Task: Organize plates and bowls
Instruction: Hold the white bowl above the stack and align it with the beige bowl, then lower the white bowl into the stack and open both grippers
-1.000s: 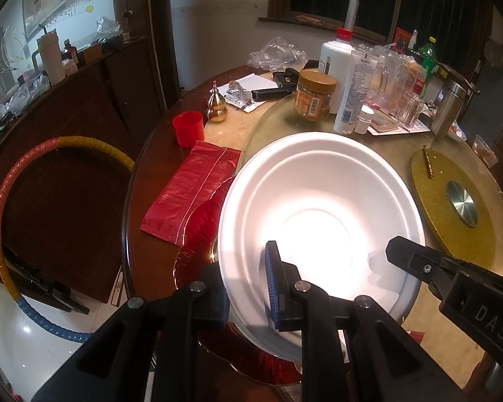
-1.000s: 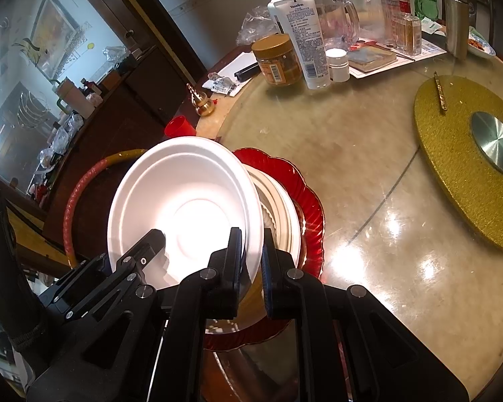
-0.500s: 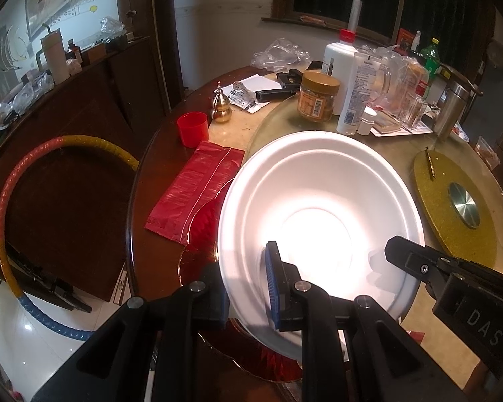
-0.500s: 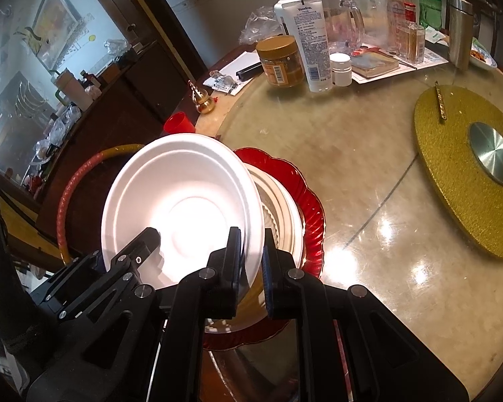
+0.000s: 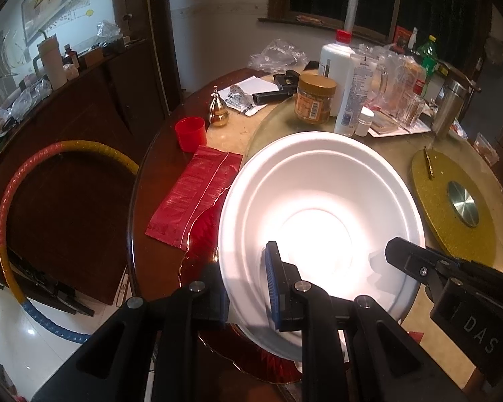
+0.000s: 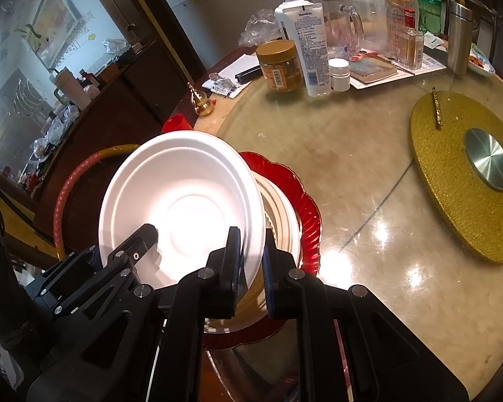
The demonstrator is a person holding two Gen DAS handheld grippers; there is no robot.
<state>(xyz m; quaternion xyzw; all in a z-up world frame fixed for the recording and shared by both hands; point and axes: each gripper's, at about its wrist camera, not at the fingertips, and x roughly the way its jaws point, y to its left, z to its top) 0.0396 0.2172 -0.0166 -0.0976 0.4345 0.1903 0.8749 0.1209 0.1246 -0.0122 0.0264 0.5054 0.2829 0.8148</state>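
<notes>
At lower centre of the left wrist view, I am pinching the near rim of the white foam bowl (image 5: 318, 207) in my left gripper (image 5: 248, 284), whose jaws have just been easing apart (slightly). It is tilting over the cream plate (image 6: 281, 214) and red plate (image 6: 305, 201). Further right, my right gripper (image 6: 253, 261) is clamping the opposite rim. The left pads' contact is hard to judge; if that grip slackens, the light bowl could twist and drop askew.

Foam bowl (image 6: 181, 207) above stacked plates (image 6: 285, 214) at surface (image 6: 369, 201) near edge; jar (image 6: 280, 65), lotion bottle (image 6: 308, 50) behind; round mat (image 6: 452, 174) right; cup (image 5: 190, 133) left.
</notes>
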